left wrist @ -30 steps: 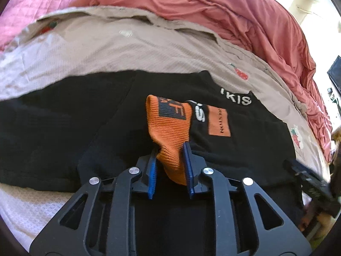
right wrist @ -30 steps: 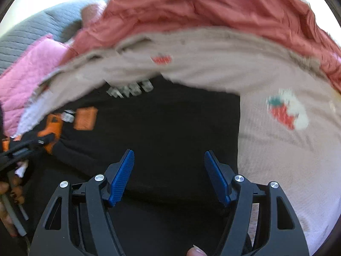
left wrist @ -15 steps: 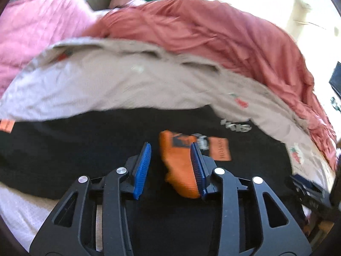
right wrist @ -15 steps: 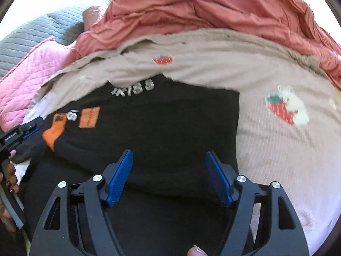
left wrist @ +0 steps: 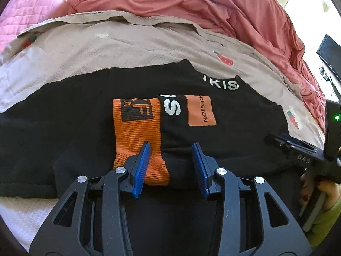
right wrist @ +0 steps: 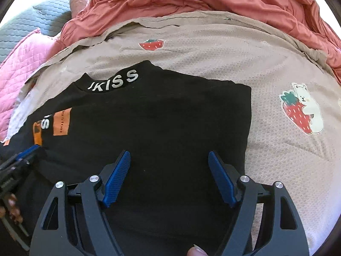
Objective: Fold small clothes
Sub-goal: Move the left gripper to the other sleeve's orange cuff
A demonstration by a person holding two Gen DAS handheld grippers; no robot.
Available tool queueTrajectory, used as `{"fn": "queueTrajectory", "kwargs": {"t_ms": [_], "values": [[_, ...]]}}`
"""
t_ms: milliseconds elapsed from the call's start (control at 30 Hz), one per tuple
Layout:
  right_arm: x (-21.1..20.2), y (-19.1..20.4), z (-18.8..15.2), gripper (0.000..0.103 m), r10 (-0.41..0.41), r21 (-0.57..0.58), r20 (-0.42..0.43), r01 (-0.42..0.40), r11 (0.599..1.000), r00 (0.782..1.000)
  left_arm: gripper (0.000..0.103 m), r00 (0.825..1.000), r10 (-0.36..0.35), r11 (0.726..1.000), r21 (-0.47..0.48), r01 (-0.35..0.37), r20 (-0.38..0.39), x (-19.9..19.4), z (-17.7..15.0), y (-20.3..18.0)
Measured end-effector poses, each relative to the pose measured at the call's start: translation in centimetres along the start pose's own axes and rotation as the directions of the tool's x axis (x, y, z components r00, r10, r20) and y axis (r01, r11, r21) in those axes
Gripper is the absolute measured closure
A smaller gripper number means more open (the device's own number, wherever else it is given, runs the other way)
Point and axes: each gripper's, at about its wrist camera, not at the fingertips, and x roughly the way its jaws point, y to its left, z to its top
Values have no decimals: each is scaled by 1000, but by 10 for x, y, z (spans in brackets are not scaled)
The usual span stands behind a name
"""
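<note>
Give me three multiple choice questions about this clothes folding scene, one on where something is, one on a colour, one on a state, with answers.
1. Where does the orange cuff lie?
A. on the black top
B. on the red duvet
C. on the pink quilt

2. What colour is the lettering on the collar?
A. orange
B. white
C. blue

3. What is between the right gripper pads?
A. the orange cuff
B. a pinched fold
C. nothing gripped

Answers:
1 A, the cuff rests flat on the black top.
2 B, the letters read pale white on black.
3 C, the pads stand apart over flat cloth.
</note>
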Motion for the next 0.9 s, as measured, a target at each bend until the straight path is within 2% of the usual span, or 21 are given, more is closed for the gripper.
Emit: {"fn": "queueTrajectory", "kwargs": {"t_ms": [100, 167, 200, 233, 267, 333, 400, 467, 533, 633, 900], "values": [[-12, 5, -2, 28, 13, -13, 25, -12, 1000, 1000, 69, 1000, -6, 1000, -5, 6, 8, -4, -1, 0], [-21, 4, -4, 28, 31, -8, 45, -31, 999, 999, 59, 1000, -13, 1000, -12, 14, 20, -11, 1, 0], [-24, 4, -5, 26, 31, -5, 53, -31, 1000, 998, 50, 1000, -2, 1000, -10, 2, 28, -13, 1, -1], [-29, 3, -6, 19, 32, 0, 62, -32, 999, 998, 45, 999, 22, 1000, -3, -22, 36, -15, 1, -2], [-35, 2, -7, 15, 40, 10, 76, -41, 999, 996, 45, 997, 59, 998, 8, -59, 42, -17, 2, -3], [-43, -1, -9, 15, 56, 26, 91, -58, 998, 994, 43, 991, 122, 992, 21, -124, 48, -21, 2, -2], [-49, -2, -11, 14, 61, 36, 100, -65, 997, 993, 39, 991, 124, 992, 4, -124, 48, -24, 3, 1], [-56, -2, -14, 8, 74, 43, 113, -80, 996, 991, 31, 993, 111, 994, -9, -111, 48, -28, 4, 4], [-62, -1, -17, 8, 85, 41, 123, -91, 995, 989, 22, 991, 123, 992, 2, -123, 54, -31, 4, 3], [-70, 4, -19, 8, 95, 29, 139, -100, 995, 986, 15, 987, 149, 988, 24, -151, 69, -37, 2, -1], [-89, 26, -29, 5, 151, -22, 171, -150, 988, 974, 12, 978, 179, 983, 12, -182, 109, -61, -7, 4]]}}
